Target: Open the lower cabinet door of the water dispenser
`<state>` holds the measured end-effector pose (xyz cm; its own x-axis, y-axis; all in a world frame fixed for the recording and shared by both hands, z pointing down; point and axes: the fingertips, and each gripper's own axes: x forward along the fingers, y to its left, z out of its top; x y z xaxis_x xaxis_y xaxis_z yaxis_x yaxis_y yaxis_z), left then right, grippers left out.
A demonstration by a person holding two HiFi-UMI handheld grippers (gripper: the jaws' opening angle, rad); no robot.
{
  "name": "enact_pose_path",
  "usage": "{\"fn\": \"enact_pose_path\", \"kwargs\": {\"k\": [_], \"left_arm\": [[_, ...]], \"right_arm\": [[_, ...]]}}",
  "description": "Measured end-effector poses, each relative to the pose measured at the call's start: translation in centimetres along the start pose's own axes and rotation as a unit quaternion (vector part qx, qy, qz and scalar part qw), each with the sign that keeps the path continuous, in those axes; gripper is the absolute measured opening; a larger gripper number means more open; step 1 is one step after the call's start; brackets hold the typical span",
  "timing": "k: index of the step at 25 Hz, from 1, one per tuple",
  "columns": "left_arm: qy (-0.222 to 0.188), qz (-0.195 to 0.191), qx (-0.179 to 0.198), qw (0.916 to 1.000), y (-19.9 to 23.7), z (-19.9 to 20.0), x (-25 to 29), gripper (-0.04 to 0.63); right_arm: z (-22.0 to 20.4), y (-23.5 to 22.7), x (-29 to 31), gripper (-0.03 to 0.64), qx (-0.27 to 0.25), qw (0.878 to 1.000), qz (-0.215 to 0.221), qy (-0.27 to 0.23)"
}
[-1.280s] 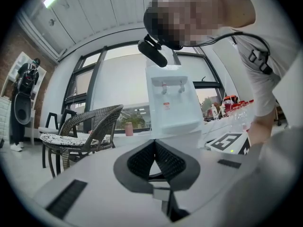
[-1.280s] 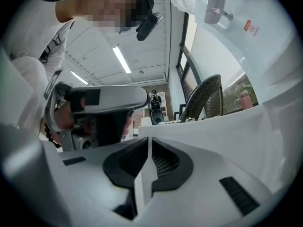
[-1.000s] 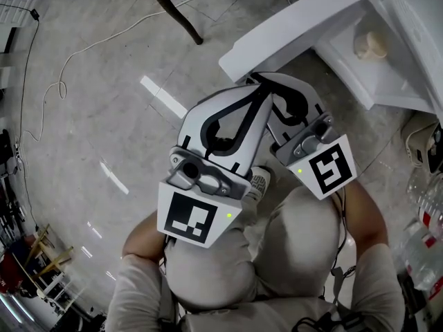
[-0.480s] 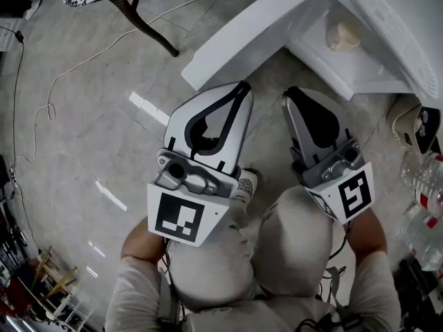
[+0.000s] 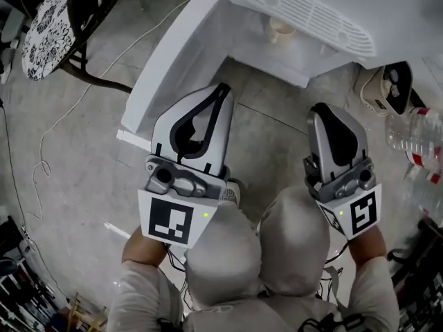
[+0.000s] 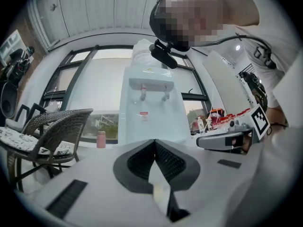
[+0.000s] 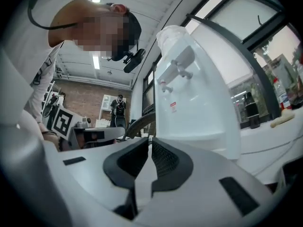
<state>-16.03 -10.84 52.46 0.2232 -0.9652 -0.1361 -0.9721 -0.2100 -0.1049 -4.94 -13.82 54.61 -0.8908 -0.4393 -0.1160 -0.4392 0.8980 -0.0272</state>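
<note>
Apparently finished with the pull: lower cabinet door [image 5: 173,57] of the water dispenser [image 5: 304,9] swung out to the left in the head view, well clear of its opening, with a small pale cup-like thing [image 5: 280,28] showing inside (too small to name with confidence). Left claw [image 5: 222,88] with tips pressed together on nothing, held above the floor [image 5: 90,151] near the door's inner face, apart from it as far as can be judged. Right claw [image 5: 325,111] likewise together and empty, off to the right in front of the cabinet. Probably held side by side above the knees to keep clear of the open panel. Shown only by the head view: door and cabinet interior. Shown only by the left gripper view: dispenser's upright front with its two taps [image 6: 164,96], plus a wicker chair [image 6: 52,126] at left. From the right gripper view, same taps at a slant, no door at all
</note>
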Motion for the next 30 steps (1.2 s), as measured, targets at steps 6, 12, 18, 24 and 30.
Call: {"fn": "enact_pose_path", "kwargs": {"k": [6,12,18,24,30], "left_arm": [[0.009,-0.032,-0.013,0.9994,-2.7,2.1,2.8,0.002],[0.019,-0.018,-0.005,0.9996,-3.2,13.5,4.0,0.002],[0.028,-0.021,-0.026,0.9991,-3.6,30.6,6.1,0.002],[0.048,-0.007,-0.05,0.9976,-1.6,48.6,8.7,0.002],[0.055,-0.014,-0.05,0.9972,-0.7,61.0,10.0,0.002]], "right_arm": [[3.9,-3.8,-3.6,0.034,0.0,0.997,-0.073,-0.01],[15.2,-4.5,-6.1,0.034,0.019,0.993,-0.12,-0.002],[32.7,-5.0,-8.6,0.034,0.024,0.985,-0.173,0.009],[51.2,-5.0,-10.2,0.032,0.029,0.976,-0.211,0.034],[64.8,-5.1,-11.4,0.032,0.019,0.967,-0.252,0.027]]}}
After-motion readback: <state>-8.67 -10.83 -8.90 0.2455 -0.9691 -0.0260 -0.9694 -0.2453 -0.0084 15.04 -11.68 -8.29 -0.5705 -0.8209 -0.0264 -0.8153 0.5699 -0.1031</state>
